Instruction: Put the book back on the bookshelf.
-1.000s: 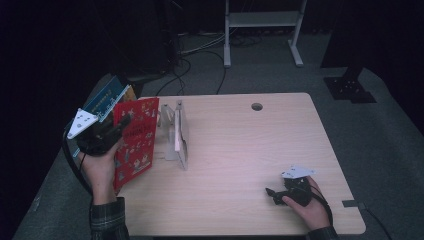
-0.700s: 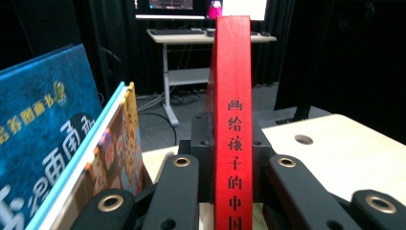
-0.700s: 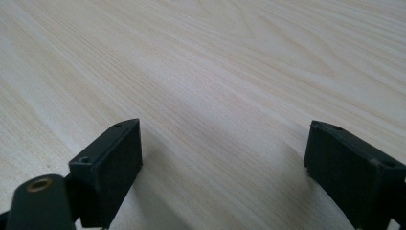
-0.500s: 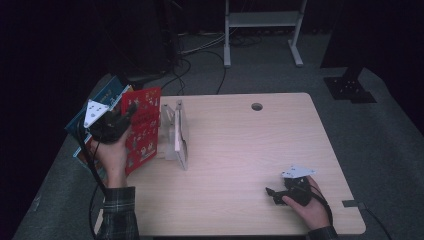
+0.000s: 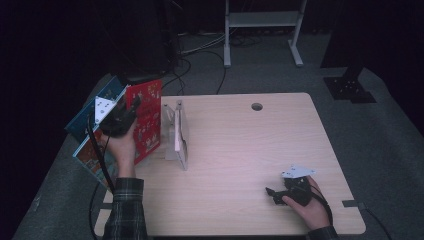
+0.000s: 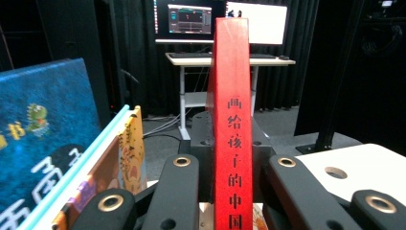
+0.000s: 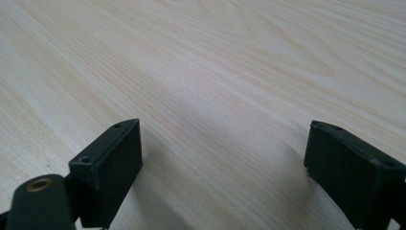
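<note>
A red picture book (image 5: 150, 120) stands nearly upright at the table's left edge, and my left gripper (image 5: 131, 109) is shut on it. In the left gripper view its red spine (image 6: 232, 120) with dark characters rises between the jaws of the left gripper (image 6: 232, 201). Just right of the book stands a pale metal bookend (image 5: 177, 137). My right gripper (image 5: 272, 192) rests on the table (image 5: 240, 150) near the front right. In the right gripper view the right gripper (image 7: 225, 158) is open, with only bare wood between its jaws.
A blue book (image 5: 95, 107) (image 6: 43, 143) and an orange-edged book (image 5: 90, 157) (image 6: 131, 143) lean off the table's left side behind the red one. A cable hole (image 5: 257, 106) sits at the table's far edge. A desk with monitors (image 6: 225, 19) stands beyond.
My left hand has carried the red book away from the person and a little to the right, closer to the bookend and more upright. The right hand has stayed still.
</note>
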The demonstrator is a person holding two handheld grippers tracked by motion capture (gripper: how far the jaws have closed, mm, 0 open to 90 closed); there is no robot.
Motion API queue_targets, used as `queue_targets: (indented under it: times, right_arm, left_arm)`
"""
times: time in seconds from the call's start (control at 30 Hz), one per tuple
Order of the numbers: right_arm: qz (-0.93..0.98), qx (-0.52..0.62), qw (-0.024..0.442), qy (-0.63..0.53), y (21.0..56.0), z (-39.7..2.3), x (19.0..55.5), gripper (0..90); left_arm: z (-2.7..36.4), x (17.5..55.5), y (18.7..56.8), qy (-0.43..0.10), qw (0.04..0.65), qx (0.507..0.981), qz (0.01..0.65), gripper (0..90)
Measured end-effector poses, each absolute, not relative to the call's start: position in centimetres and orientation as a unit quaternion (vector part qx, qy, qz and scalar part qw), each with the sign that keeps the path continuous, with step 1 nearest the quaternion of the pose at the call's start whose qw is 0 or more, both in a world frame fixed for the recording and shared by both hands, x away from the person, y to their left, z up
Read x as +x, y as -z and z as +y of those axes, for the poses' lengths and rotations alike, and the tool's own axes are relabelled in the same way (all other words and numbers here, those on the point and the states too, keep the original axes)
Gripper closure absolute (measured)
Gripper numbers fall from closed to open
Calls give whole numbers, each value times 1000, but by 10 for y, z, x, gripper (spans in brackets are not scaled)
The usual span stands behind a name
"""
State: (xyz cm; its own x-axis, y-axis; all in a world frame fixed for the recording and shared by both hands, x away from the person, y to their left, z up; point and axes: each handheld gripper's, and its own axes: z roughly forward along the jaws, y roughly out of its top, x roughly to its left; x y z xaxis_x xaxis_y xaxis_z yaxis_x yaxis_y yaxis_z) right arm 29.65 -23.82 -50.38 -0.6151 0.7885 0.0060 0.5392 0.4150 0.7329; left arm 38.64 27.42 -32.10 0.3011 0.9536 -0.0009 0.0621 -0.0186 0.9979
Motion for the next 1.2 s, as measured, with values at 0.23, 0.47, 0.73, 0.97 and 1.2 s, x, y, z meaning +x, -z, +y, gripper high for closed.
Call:
queue_targets:
  times: [0.23, 0.47, 0.73, 0.97, 1.2]
  right_arm:
    - [824, 402, 174, -360, 504, -238, 297, 120]
    - [823, 402, 173, -360, 504, -238, 297, 120]
    - [824, 402, 174, -360, 504, -238, 297, 120]
    - [824, 402, 174, -360, 504, -238, 296, 120]
    - [824, 402, 174, -360, 504, -238, 297, 120]
  left_arm:
    - [274, 393, 332, -397, 558, 585, 435, 797]
    - [278, 390, 339, -397, 560, 582, 436, 797]
    - [286, 376, 341, -396, 556, 585, 438, 797]
    - [286, 368, 344, -392, 552, 592, 436, 797]
    - [284, 367, 349, -382, 543, 603, 443, 796]
